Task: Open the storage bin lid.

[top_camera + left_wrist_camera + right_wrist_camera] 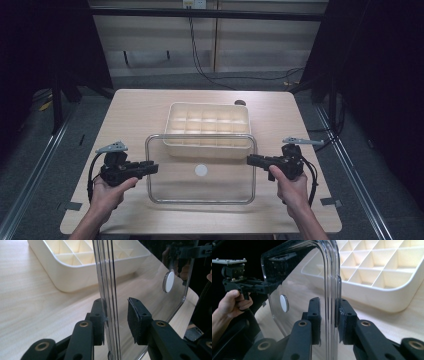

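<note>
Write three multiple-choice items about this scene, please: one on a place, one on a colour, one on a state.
1. Where is the clear plastic lid with rounded corners?
A. Between the two tongs
B. On the floor
C. Under the table

2. What colour is the compartmented plastic tray?
A. Red
B. Cream
C. Green

3. How are the left tongs and right tongs?
A. Wide open
B. Lying on the table
C. Each clamped on a lid edge

Answers: 1 A, the tongs meet its two side edges in the high view. 2 B, its walls look pale cream. 3 C, each gripper view shows the lid's rim between the pads.
</note>
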`<state>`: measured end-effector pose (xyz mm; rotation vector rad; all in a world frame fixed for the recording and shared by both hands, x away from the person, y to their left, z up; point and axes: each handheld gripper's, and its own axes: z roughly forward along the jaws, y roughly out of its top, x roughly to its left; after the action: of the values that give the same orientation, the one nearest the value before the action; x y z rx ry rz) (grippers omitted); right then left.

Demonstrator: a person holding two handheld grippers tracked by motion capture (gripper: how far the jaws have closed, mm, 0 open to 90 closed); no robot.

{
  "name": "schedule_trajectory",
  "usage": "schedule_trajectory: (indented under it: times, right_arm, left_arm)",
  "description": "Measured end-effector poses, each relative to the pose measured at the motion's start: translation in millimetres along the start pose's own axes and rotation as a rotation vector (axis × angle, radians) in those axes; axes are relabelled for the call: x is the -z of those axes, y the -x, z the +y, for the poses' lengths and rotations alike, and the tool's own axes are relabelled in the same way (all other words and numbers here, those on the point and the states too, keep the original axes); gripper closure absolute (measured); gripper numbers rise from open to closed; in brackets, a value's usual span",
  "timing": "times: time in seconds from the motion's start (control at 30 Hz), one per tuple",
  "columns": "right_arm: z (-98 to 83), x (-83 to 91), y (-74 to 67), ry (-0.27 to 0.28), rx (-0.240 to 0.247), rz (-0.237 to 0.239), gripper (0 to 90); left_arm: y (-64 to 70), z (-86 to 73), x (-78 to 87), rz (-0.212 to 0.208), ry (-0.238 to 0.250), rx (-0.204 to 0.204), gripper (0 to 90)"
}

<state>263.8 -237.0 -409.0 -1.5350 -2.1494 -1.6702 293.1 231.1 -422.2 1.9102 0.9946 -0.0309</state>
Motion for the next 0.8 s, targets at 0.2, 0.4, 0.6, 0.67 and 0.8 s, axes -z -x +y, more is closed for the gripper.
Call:
schedule_trajectory:
  times: [0.2,0.4,0.6,0.67,0.8]
  right_arm:
    - [-12.4,-1.0,-0.6,-0.017,-0.012,0.003,74.6]
    - [-23.3,-2.0,0.6,-0.046,-0.027,0.001,74.1]
    - [-29.4,0.6,3.2,-0.064,-0.042,-0.01,73.7]
    - [-31.3,1.5,4.2,-0.064,-0.047,-0.015,73.6]
    - [-34.8,1.9,5.8,-0.069,-0.056,-0.016,73.5]
  left_arm:
    - [3.7,-7.2,3.3,0.01,-0.02,-0.01,67.5]
    - [5.5,-17.5,2.0,0.004,-0.029,0.009,67.8]
    - [8.2,-20.4,-2.9,-0.004,-0.047,0.007,68.2]
    - [9.0,-20.8,-4.1,-0.002,-0.05,0.01,68.2]
    - [10.1,-24.2,-6.6,0.002,-0.052,0.024,68.1]
